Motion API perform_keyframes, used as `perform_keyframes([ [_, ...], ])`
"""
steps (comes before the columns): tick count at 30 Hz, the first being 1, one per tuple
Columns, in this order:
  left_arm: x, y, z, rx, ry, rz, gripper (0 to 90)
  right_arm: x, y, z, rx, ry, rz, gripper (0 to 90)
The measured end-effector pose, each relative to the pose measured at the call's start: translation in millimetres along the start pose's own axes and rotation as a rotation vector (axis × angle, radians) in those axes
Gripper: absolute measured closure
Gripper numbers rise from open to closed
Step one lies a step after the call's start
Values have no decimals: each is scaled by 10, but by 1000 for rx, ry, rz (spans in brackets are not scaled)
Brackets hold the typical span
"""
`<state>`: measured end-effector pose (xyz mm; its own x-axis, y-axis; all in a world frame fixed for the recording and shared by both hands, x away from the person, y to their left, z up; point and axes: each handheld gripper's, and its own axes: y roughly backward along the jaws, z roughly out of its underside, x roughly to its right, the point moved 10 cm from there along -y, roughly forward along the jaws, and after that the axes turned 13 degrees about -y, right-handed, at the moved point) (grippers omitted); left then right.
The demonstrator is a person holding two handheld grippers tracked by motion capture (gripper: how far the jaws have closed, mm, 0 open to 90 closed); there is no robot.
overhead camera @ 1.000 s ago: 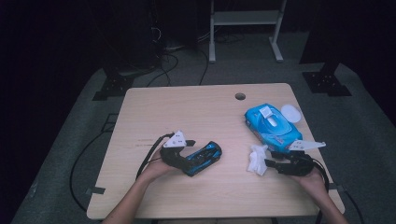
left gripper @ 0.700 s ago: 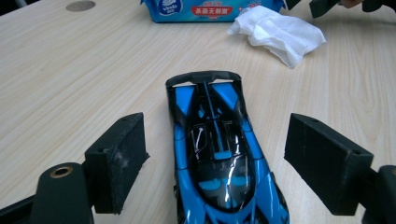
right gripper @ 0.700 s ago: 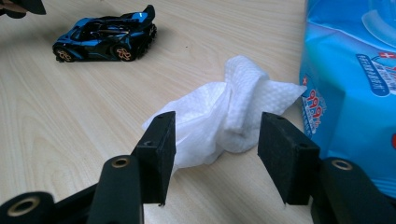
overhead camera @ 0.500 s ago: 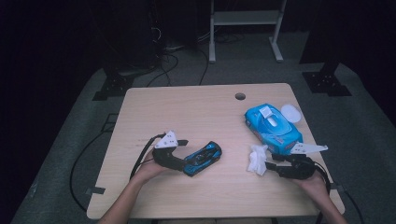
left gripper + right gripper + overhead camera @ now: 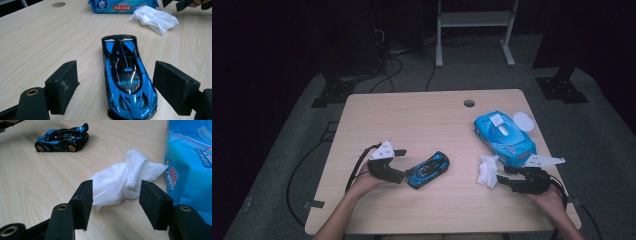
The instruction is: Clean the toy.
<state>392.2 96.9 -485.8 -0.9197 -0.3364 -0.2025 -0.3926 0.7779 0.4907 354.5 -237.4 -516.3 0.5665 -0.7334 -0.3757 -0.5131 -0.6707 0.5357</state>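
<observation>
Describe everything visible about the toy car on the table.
The toy car is a glossy blue and black sports model with a rear wing, bronze-coloured wheels and a dark canopy, seemingly hard plastic or metal. It stands upright on its wheels on the wooden table, between the open jaws of the left gripper, which don't touch it.

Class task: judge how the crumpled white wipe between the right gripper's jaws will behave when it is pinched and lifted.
The white wipe is thin and crumpled, so it will probably squash flat and droop. It looks very light. The right gripper stands open around it; loose corners may slip free.
</observation>
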Motion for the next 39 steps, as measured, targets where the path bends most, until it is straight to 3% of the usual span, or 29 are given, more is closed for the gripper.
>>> perform_keyframes([
  [16,-14,262,226,-10,35,-37,196,-4,6,-3,8,0,-3,420],
  [24,9,357,319,-37,28,-37,193,-12,-5,-1,6,-6,-2,411],
  [39,7,534,453,-32,57,-74,179,3,-24,17,7,-7,9,339],
])
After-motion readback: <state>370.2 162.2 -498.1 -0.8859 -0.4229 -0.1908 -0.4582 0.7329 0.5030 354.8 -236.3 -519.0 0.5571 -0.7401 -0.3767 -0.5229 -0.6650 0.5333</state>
